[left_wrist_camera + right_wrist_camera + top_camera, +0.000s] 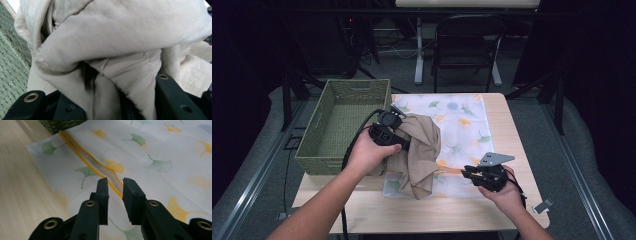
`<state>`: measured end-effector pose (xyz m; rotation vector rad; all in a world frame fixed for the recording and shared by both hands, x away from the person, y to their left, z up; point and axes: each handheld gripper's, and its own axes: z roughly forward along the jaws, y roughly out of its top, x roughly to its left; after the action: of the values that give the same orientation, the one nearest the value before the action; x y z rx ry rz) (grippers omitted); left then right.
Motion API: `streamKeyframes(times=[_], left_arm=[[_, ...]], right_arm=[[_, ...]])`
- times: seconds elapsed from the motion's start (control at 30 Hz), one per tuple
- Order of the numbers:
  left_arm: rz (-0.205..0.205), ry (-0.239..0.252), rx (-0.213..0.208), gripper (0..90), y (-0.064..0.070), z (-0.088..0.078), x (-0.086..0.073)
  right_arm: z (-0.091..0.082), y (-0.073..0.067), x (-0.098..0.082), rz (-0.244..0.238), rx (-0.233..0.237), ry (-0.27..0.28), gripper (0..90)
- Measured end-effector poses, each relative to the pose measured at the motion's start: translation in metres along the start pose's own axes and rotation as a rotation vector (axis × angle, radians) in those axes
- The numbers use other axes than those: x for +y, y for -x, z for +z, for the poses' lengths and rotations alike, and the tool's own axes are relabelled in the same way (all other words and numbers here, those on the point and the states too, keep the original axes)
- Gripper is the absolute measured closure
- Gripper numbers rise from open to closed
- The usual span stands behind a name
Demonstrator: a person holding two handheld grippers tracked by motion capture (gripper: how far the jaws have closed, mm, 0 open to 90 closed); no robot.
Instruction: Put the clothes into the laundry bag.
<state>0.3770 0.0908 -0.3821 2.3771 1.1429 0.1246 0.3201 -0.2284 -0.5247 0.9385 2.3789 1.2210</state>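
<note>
From the high view, my left hand-held gripper (388, 126) is clamped on a bunched beige garment (418, 150), which hangs from its jaws and slumps onto the table (362, 205) just to its right. The green woven basket (343, 122) sits immediately on its other side. My right hand-held gripper (468, 173) hovers low over the ginkgo-print laundry bag (462, 120), its tips pointing toward the garment, holding nothing.

In the left gripper view, the garment (120, 37) is pinched in a thick fold between the jaws, partly closed on the cloth. The basket wall (12, 70) lies beyond the left jaw.

In the right gripper view, the jaws stand narrowly apart and empty, just above the bag's yellow zipper seam (87, 157), which runs ahead of the tips.

My worry: only one fold is gripped, so the loose bulk could slip free or drag across the bag. The right jaws may also close on a single thin layer, or miss the zipper edge altogether.
</note>
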Motion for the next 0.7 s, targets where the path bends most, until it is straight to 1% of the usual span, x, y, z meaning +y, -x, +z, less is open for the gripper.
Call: streamKeyframes(times=[0.07, 0.1, 0.2, 0.27, 0.47, 0.53, 0.57, 0.6, 0.63, 0.67, 0.7], left_arm=[[0.002, 0.006, -0.003, 62.2, -0.001, 0.001, -0.002], [0.001, 0.001, -0.005, 62.2, -0.001, 0.001, -0.003], [0.002, -0.001, -0.005, 62.2, -0.001, 0.002, -0.006], [0.004, -0.003, -0.002, 62.2, 0.0, 0.003, -0.007], [0.009, -0.001, -0.005, 62.2, 0.002, 0.005, -0.008], [0.01, -0.003, -0.007, 62.2, 0.003, 0.005, -0.008], [0.011, -0.002, -0.007, 62.2, 0.003, 0.005, -0.009], [0.013, -0.003, -0.008, 62.2, 0.004, 0.005, -0.009], [0.014, -0.002, -0.008, 62.2, 0.004, 0.005, -0.009], [0.013, -0.002, -0.01, 62.2, 0.005, 0.005, -0.009], [0.013, -0.003, -0.01, 62.2, 0.005, 0.005, -0.009]], right_arm=[[0.008, 0.0, 0.004, -0.008, 0.004, -0.009, 75.5], [0.012, 0.0, 0.005, -0.012, 0.007, -0.017, 75.5], [0.025, -0.001, 0.009, -0.046, 0.006, -0.051, 75.5], [0.034, -0.001, 0.011, -0.059, 0.011, -0.057, 75.5], [0.06, 0.009, 0.011, -0.042, 0.047, -0.103, 77.8], [0.066, 0.013, 0.01, -0.023, 0.057, -0.109, 78.7], [0.07, 0.015, 0.01, -0.011, 0.057, -0.103, 79.2], [0.072, 0.016, 0.01, -0.006, 0.055, -0.111, 79.2], [0.074, 0.016, 0.011, -0.002, 0.054, -0.104, 79.3], [0.075, 0.017, 0.012, -0.01, 0.053, -0.114, 79.2], [0.077, 0.018, 0.014, -0.012, 0.058, -0.11, 79.2]])
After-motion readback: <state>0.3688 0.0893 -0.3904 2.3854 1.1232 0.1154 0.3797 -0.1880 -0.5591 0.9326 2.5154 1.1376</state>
